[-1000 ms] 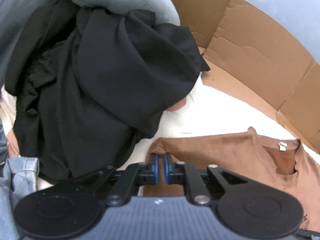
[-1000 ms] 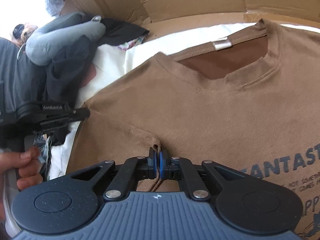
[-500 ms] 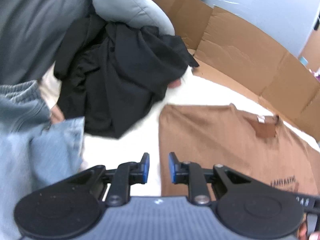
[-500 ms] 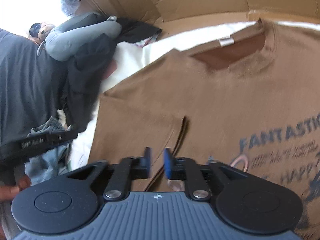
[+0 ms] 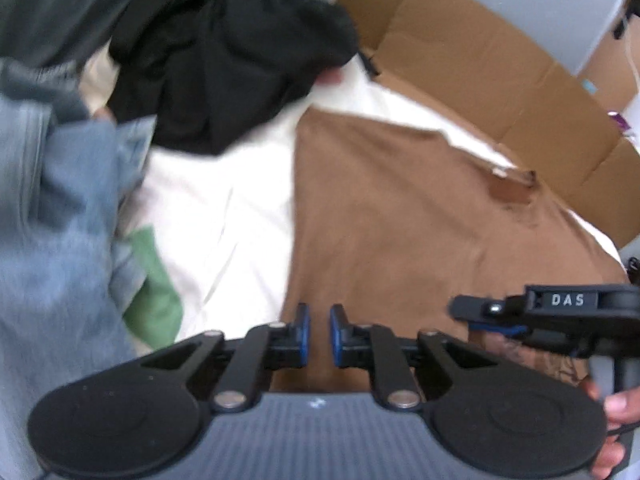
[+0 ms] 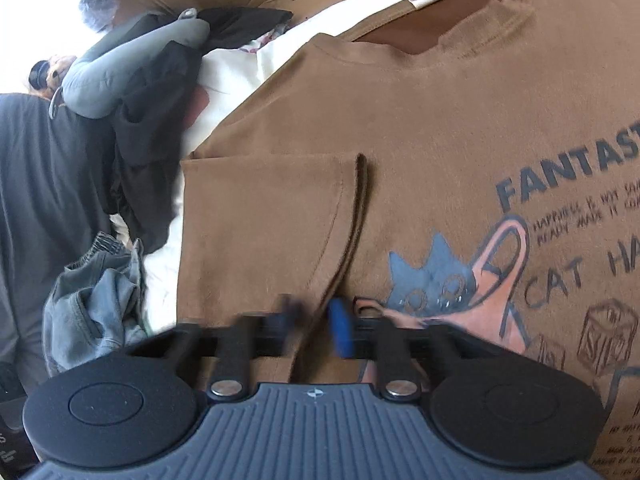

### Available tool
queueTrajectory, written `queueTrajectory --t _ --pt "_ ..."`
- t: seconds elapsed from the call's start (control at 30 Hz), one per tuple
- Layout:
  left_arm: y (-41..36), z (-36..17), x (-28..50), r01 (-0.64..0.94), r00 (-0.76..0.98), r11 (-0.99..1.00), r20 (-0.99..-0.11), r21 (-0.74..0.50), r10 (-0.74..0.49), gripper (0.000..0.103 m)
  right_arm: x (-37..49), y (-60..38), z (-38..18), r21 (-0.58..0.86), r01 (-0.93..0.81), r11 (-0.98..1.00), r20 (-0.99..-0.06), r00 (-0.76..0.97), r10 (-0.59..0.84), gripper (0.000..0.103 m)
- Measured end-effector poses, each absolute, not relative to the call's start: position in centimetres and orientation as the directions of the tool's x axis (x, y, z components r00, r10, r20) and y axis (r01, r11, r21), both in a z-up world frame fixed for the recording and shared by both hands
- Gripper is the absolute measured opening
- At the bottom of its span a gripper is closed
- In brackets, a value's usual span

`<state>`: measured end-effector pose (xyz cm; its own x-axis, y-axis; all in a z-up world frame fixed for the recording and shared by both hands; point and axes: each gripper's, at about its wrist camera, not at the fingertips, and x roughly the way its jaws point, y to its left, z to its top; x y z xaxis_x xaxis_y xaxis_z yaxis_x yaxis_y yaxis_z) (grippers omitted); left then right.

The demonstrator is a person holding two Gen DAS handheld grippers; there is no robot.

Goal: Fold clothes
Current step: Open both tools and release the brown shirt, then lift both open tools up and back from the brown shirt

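To your left lie heaped jeans [image 5: 60, 240] and black clothes [image 5: 224, 60], unfolded. Your left tongs [image 5: 319, 330] stand apart, empty, over the brown T-shirt [image 6: 440, 128], spread print-up on the white sheet [image 5: 216, 208], one sleeve [image 6: 264, 216] folded inward. Your right tongs [image 6: 316, 326] are apart too. Most folding remains.

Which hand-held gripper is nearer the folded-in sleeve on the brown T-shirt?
Right. The right hand-held gripper hangs open just over the folded sleeve; the left hand-held gripper is open at the shirt's outer edge.
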<state>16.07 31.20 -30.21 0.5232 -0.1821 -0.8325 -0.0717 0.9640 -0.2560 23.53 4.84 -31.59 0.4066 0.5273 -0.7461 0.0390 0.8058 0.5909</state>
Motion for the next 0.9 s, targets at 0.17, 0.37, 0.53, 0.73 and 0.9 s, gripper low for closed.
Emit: queueTrajectory --t 0.17,0.37,0.53,0.73,0.9 --pt "30.7 -30.2 16.3 -0.039 0.514 0.982 -0.846 -0.187 -0.141 0.003 23.6 4.8 -31.0 0.53 0.043 0.847 -0.777 0.424 0.464 0.002" --pt "30.1 -28.6 15.3 -0.002 0.527 0.981 -0.834 -0.192 -0.162 0.005 22.6 4.5 -30.2 0.537 0.061 0.841 -0.781 0.414 0.468 0.005" --pt "29.1 -28.4 13.7 0.058 0.541 0.962 -0.801 -0.268 -0.256 0.005 20.7 5.3 -29.6 0.581 0.028 0.813 -0.755 0.391 0.526 0.005" --pt "27.4 -30.4 13.3 0.088 0.47 0.954 -0.832 -0.287 -0.294 0.005 18.8 5.6 -30.1 0.594 0.037 0.804 -0.76 0.354 0.545 0.005" --pt "25.9 -29.9 12.6 0.155 0.434 0.949 -0.844 -0.273 -0.314 0.007 17.5 4.4 -29.4 0.58 0.021 0.814 -0.768 0.349 0.538 0.022"
